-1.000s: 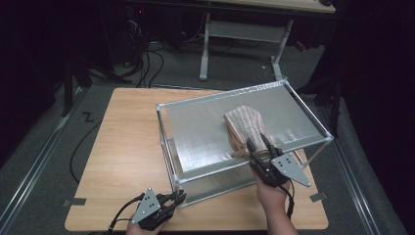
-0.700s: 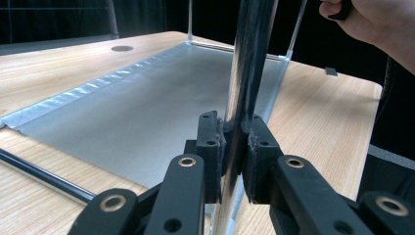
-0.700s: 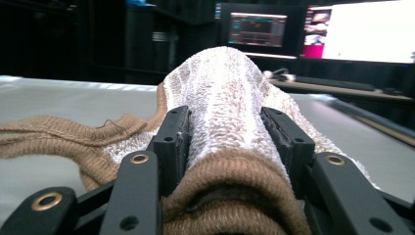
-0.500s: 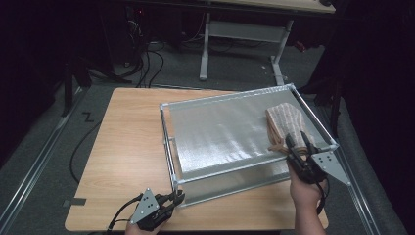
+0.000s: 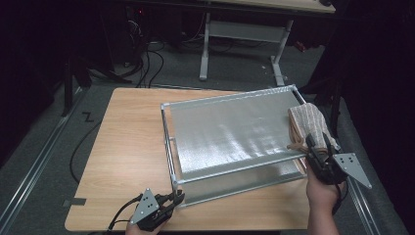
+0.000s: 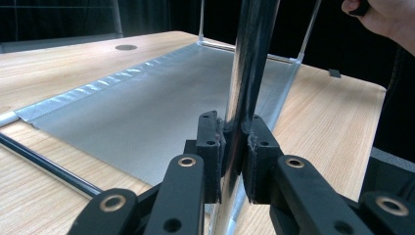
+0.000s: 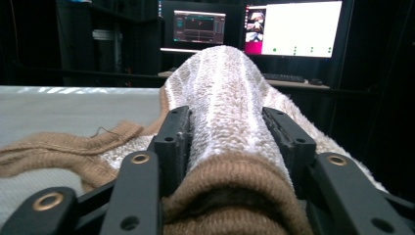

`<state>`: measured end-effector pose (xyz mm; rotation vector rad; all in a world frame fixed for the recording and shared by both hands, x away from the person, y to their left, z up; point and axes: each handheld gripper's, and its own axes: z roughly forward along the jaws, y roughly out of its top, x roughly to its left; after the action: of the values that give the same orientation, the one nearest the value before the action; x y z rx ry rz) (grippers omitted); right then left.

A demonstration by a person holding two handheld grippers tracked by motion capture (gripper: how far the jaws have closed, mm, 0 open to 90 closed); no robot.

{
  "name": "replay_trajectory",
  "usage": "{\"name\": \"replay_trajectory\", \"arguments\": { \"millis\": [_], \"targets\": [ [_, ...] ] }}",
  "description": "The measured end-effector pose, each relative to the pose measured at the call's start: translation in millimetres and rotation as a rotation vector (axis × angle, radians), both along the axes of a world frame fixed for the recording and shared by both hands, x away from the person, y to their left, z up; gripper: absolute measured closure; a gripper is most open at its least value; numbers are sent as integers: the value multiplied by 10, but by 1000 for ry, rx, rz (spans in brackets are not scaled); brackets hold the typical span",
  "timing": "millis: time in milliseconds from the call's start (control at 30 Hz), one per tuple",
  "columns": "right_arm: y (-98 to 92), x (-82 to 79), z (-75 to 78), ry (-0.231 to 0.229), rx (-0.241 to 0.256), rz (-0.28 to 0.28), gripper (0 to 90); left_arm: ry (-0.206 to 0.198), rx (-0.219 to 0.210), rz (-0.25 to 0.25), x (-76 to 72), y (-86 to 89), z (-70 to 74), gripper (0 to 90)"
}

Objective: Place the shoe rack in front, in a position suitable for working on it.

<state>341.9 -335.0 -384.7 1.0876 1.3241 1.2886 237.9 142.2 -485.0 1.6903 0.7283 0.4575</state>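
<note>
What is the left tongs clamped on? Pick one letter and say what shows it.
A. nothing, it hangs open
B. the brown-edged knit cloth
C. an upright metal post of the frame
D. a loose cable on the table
C: in the left gripper view the left tongs has both jaws pressed against an upright metal post at the corner of the frame, while the knit cloth sits in the right tongs.

My right hand-held gripper (image 5: 313, 147) now sits at the rack's (image 5: 230, 132) right edge, carried there from the middle of the mesh. The knitted cloth (image 5: 306, 122) it clamps comes along and now drapes over the right rail, off the mesh centre.
</note>
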Motion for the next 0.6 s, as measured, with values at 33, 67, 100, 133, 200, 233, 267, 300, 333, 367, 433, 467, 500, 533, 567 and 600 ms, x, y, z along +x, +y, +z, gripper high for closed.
{"name": "replay_trajectory", "arguments": {
  "millis": [33,67,100,133,200,233,267,300,333,367,433,467,500,533,567,600],
  "targets": [
    [16,3,-8,1,7,3,565,0,1,3,-1,2,1,795],
    [36,9,-18,-5,10,1,568,0,2,8,-1,8,3,795],
    [47,13,-23,-6,9,1,572,0,4,13,1,18,4,795],
    [56,26,-30,-10,12,6,574,2,3,20,5,34,5,795],
    [100,62,-35,-9,11,15,577,10,-1,38,20,78,7,793],
    [129,91,-33,-8,12,22,578,15,-6,52,31,114,8,792],
    [177,126,-27,1,13,31,579,19,-8,65,37,137,9,790],
    [203,152,-24,2,2,36,579,52,-68,83,27,132,5,788],
    [249,180,-20,7,1,42,580,47,-45,99,44,190,11,785],
    [297,213,-21,6,-1,49,580,54,-51,121,49,234,12,783],
    [395,274,-28,3,3,59,582,67,-79,150,45,272,8,778],
    [442,305,-31,3,8,64,582,67,-86,160,45,288,7,778],
    [476,328,-33,3,12,67,583,67,-95,180,44,318,4,778],
    [535,377,-38,0,16,76,583,60,-77,188,48,347,5,778],
    [566,400,-39,1,20,78,583,44,-46,198,59,389,7,779],
    [601,431,-40,3,19,81,583,45,-47,210,60,407,8,778]
  ]
}}
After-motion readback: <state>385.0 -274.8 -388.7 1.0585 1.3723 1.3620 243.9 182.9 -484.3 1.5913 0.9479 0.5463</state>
